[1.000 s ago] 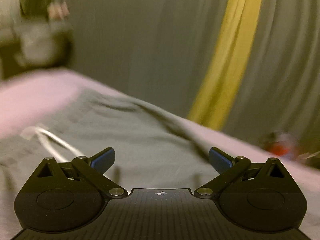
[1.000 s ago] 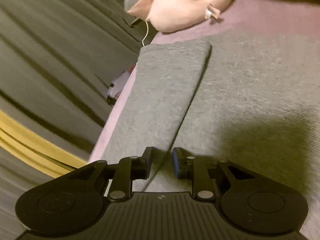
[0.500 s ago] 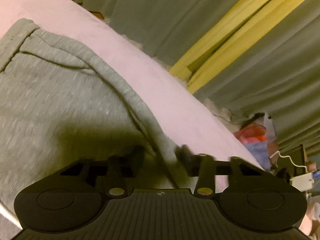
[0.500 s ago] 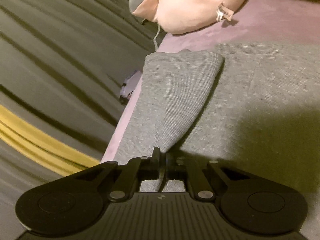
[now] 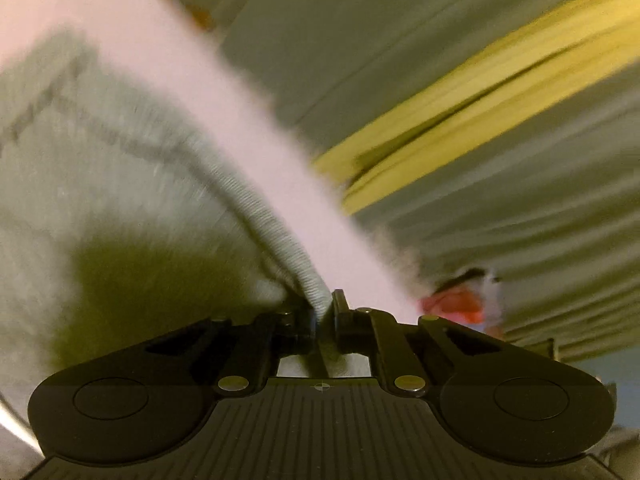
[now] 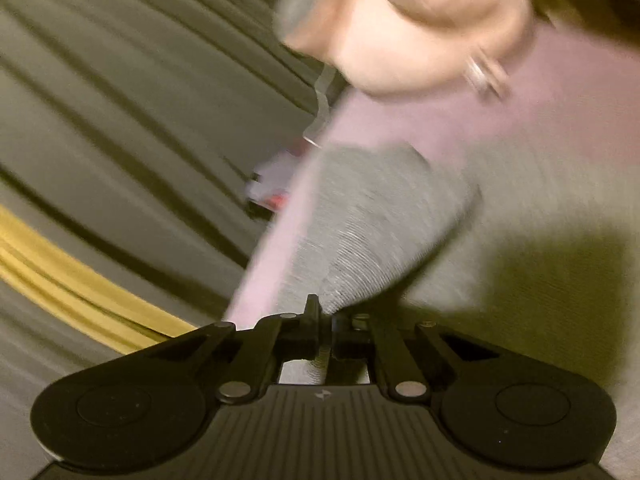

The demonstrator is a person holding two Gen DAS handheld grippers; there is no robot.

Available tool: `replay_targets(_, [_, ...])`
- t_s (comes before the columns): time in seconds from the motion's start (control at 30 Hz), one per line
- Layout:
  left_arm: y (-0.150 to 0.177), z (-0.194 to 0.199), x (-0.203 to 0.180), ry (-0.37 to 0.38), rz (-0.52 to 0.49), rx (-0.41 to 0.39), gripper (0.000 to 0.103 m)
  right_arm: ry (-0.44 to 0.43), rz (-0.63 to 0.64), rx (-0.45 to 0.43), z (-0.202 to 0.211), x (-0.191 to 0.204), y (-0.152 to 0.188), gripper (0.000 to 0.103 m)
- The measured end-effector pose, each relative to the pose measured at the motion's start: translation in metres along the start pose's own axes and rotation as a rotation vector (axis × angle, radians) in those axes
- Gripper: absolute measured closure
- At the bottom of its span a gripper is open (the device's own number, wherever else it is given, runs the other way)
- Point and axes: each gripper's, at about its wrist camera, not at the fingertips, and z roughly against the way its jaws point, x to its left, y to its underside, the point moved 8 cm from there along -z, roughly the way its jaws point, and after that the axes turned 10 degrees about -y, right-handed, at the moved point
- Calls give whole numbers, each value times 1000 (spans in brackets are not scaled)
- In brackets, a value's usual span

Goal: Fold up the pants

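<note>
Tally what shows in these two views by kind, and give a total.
Grippers: 2, the left gripper and the right gripper, each shut on the grey pants
Pants: 1
Pink bedcovers: 1
Pink plush toys: 1
Total: 5

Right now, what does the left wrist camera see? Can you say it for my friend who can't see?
The left hand-held gripper is shut on an edge of the gray pants, which lie on a pink bed cover. Behind hangs a gray curtain with a yellow stripe.
</note>
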Motion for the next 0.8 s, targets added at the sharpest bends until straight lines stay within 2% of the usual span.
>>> replay_targets(0.13, [15, 87, 10, 126, -61, -135, 94, -98, 47, -73, 57, 34, -16, 98])
replay_targets(0.23, [58, 152, 44, 168, -98, -188, 94, -135, 74, -100, 111, 33, -18, 98])
replay_targets(0.3, [96, 180, 77, 149, -71, -159, 94, -130, 87, -103, 144, 20, -14, 98])
replay_targets(0.4, [152, 190, 120, 11, -115, -100, 92, -49, 109, -76, 173, -14, 1, 98])
replay_targets(0.47, [172, 184, 144, -122, -123, -55, 79, 77, 118, -12, 172, -46, 18, 97])
replay_targets(0.5, [172, 189, 162, -178, -98, -46, 75, 121, 104, 22, 167, -58, 24, 92])
replay_targets(0.53, [168, 186, 165, -177, -60, -52, 62, 145, 70, 51, 163, -70, 30, 92])
replay_targets(0.57, [162, 186, 171, -167, -5, -51, 39, 168, 26, 65, 160, -80, 36, 91])
replay_targets(0.63, [143, 185, 182, -150, 113, -87, 24, 141, -30, 66, 155, -88, 45, 80])
replay_targets(0.7, [119, 182, 191, -228, 118, -139, 23, 100, -71, 56, 153, -86, 48, 70])
replay_targets(0.73, [109, 180, 194, -259, 111, -167, 18, 78, -82, 51, 149, -86, 46, 60])
replay_targets(0.77, [101, 176, 196, -268, 92, -187, 11, 57, -90, 55, 145, -83, 46, 56])
replay_targets(0.8, [95, 168, 200, -301, 78, -181, 12, 45, -97, 64, 140, -81, 46, 55])
